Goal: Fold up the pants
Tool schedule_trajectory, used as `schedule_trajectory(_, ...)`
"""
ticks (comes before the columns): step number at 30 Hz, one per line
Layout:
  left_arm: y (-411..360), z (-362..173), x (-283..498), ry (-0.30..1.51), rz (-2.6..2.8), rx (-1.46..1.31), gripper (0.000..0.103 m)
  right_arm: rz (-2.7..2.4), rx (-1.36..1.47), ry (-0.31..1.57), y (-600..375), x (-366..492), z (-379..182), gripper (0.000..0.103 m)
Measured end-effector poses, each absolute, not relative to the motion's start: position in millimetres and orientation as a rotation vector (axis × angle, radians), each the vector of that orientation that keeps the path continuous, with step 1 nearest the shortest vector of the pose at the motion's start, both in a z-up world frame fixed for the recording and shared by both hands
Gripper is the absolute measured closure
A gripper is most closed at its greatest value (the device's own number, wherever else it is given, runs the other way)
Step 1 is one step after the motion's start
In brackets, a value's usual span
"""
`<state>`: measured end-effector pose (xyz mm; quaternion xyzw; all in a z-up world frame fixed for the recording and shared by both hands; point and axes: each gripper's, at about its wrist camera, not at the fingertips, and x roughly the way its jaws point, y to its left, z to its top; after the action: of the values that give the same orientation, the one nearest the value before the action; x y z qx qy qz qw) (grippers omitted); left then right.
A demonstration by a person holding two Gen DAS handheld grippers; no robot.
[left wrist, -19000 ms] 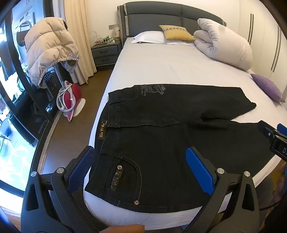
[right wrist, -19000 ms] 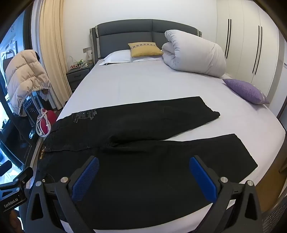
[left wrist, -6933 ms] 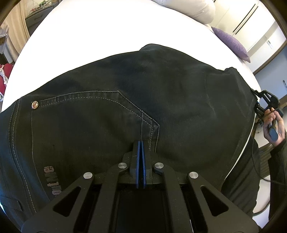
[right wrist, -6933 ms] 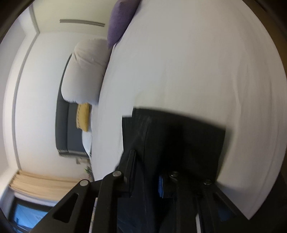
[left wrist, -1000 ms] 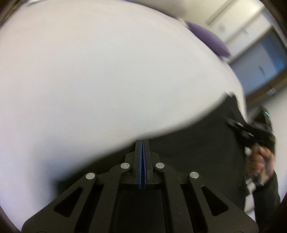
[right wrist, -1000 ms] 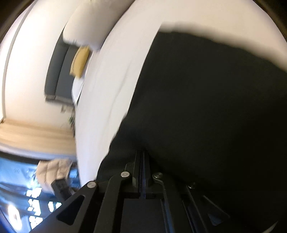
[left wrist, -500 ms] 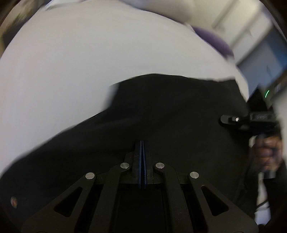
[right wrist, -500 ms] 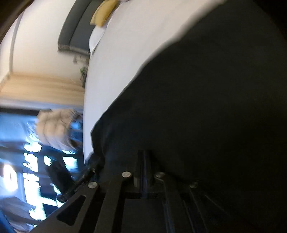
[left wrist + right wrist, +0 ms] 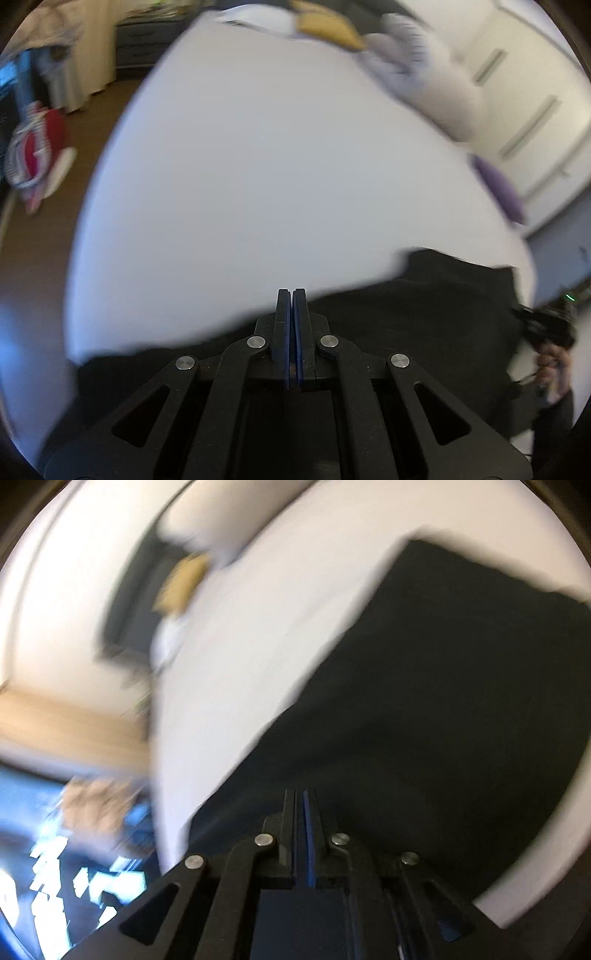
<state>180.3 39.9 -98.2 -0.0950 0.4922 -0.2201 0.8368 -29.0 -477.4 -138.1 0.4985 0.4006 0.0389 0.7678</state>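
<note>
The black pants [image 9: 424, 306] stretch across the near side of the white bed [image 9: 258, 166], from my left gripper toward the right. My left gripper [image 9: 292, 295] is shut on the near edge of the pants. The other gripper and the hand holding it [image 9: 546, 332] show at the far right end of the cloth. In the right wrist view the pants [image 9: 443, 701] fill the right half, and my right gripper [image 9: 301, 797] is shut on their edge. Both views are blurred by motion.
A rolled white duvet [image 9: 424, 74], a yellow pillow [image 9: 325, 26] and a purple cushion [image 9: 498, 184] lie at the head and far side of the bed. A nightstand [image 9: 144, 44], a red and white object [image 9: 33, 155] and a wood floor are to the left.
Both grippers have swung with the pants still held. In the left wrist view the cloth has dropped lower and more bare sheet shows. The right wrist view has turned toward the headboard.
</note>
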Motion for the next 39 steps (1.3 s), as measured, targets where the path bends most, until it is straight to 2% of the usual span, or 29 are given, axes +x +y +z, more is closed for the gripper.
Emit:
schedule_trajectory(5,-46,-116,148,1.098,-0.614,-0.162,0.100,0.167,1.104,0.968,-442,-5,-181,0.096)
schedule_trajectory(6,-61,-127,140,1.127,-0.617,-0.138,0.100,0.145,1.155,0.956,-457,-10,-193,0.103)
schedule_trajectory(8,-79,-147,132,1.177,-0.600,-0.093,0.101,0.116,1.196,0.891,-485,-28,-198,0.103)
schedule_trajectory(10,-76,-151,129,1.165,-0.600,-0.098,0.101,0.026,1.149,0.854,-524,-42,-193,0.103)
schedule_trajectory(16,-81,-156,128,1.164,-0.597,-0.082,0.101,-0.165,1.274,0.667,-631,-94,-204,0.103)
schedule_trajectory(21,-76,-158,124,1.157,-0.596,-0.099,0.101,-0.422,1.225,0.596,-673,-152,-175,0.103)
schedule_trajectory(22,-74,-158,124,1.156,-0.596,-0.098,0.101,-0.487,1.176,0.601,-670,-162,-163,0.086)
schedule_trajectory(23,-75,-161,126,1.154,-0.595,-0.094,0.101,-0.514,1.152,0.590,-673,-176,-151,0.076)
schedule_trajectory(24,-82,-162,115,1.151,-0.592,-0.090,0.101,-0.486,1.167,0.553,-670,-192,-142,0.060)
schedule_trajectory(25,-85,-163,111,1.147,-0.589,-0.084,0.101,-0.462,1.181,0.531,-655,-190,-131,0.056)
schedule_trajectory(30,-83,-158,108,1.144,-0.588,-0.081,0.101,-0.391,1.281,0.504,-627,-222,-140,0.056)
schedule_trajectory(32,-86,-159,107,1.145,-0.587,-0.079,0.101,-0.399,1.333,0.512,-610,-193,-156,0.055)
schedule_trajectory(39,-90,-156,106,1.141,-0.579,-0.065,0.101,-0.339,1.472,0.439,-614,-192,-169,0.056)
